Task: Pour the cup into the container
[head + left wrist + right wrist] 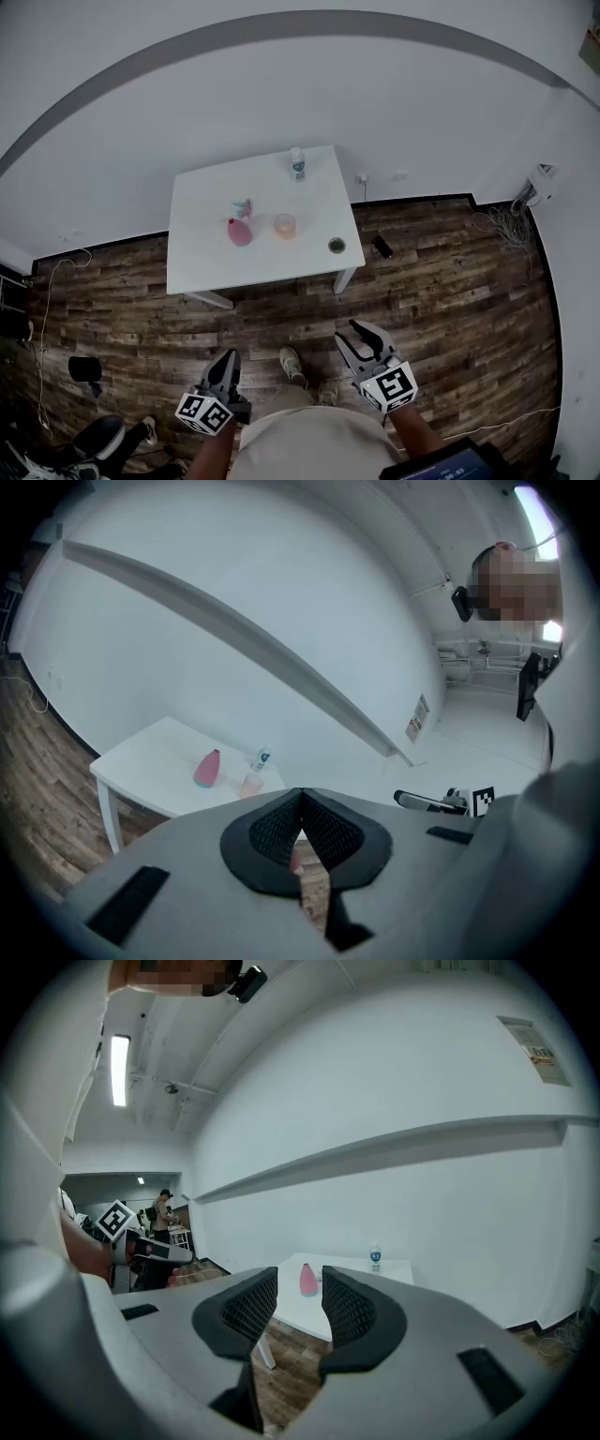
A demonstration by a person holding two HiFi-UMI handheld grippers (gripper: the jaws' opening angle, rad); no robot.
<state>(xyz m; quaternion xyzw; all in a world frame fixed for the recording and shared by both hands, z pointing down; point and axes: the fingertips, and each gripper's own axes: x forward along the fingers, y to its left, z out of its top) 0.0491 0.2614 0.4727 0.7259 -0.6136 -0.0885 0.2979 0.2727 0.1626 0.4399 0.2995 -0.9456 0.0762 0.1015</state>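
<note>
A white table (202, 262) stands ahead of me, well beyond both grippers. On it are a translucent orange cup (285, 225), a pink bottle (240, 231) to its left, a small dark round container (337, 246) near the front right corner, and a clear water bottle (297, 164) at the back. My left gripper (228, 362) hangs over the wood floor, jaws together, holding nothing. My right gripper (359, 335) is also over the floor, open and empty. In the right gripper view the pink bottle (307, 1281) shows far off through the gap of the right gripper (300, 1285).
A black object (382, 247) lies on the floor right of the table. Coiled cables (511, 221) sit by the right wall. A dark item (84, 368) and shoes are on the floor at the left. A person (164, 1209) stands in a far room.
</note>
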